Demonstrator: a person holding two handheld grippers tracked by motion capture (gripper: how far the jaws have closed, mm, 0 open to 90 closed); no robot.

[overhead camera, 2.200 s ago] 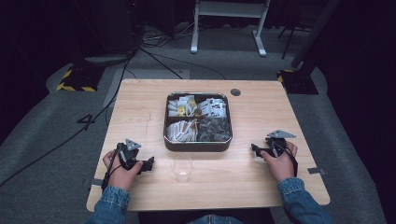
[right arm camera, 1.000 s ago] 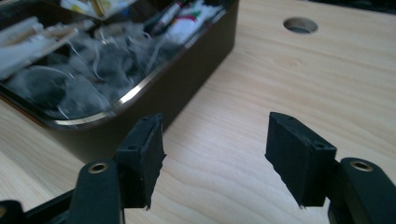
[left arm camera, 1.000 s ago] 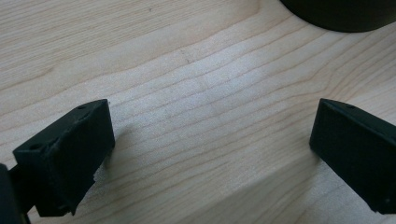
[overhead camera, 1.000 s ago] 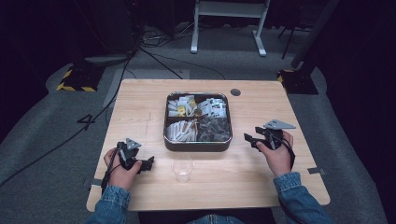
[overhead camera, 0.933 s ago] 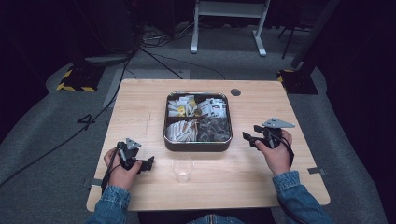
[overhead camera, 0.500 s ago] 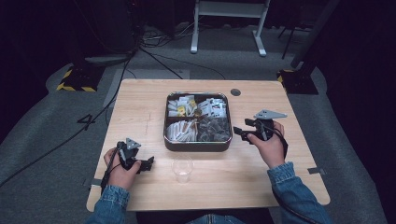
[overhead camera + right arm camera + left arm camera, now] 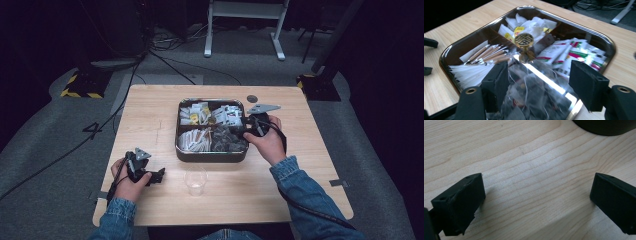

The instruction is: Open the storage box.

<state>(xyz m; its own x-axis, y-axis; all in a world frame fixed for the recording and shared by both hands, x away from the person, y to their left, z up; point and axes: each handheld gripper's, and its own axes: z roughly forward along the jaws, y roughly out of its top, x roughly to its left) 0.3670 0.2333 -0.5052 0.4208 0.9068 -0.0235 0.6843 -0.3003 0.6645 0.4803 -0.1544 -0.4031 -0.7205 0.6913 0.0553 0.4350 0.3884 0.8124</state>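
Right, reach phase. The right gripper (image 7: 246, 127) is over the near-right compartment of the tray (image 7: 181, 150), jaws spread wide with nothing between them; they have just been opening. Below them in the right gripper view: a heap of clear-wrapped dark sachets (image 7: 534, 100), apparently the pick target. Other compartments hold white and printed packets and stick sachets, with a brass knob (image 7: 524, 40) at the tray's centre.

Left gripper (image 7: 159, 176) is parked on the table (image 7: 150, 115) near-left of the tray, released, only bare wood between its jaws. A clear plastic cup (image 7: 195, 181) stands just in front of the tray, empty as far as I can tell.

Next, I'd judge: descend, straddle one sachet, pinch it. The wrappers are slick and piled, so double-pick risk.

Surface: pale wood tabletop. Room: dark, grey carpet, cables beyond the tray, yellow-black striped stand bases on either side, a white frame behind.
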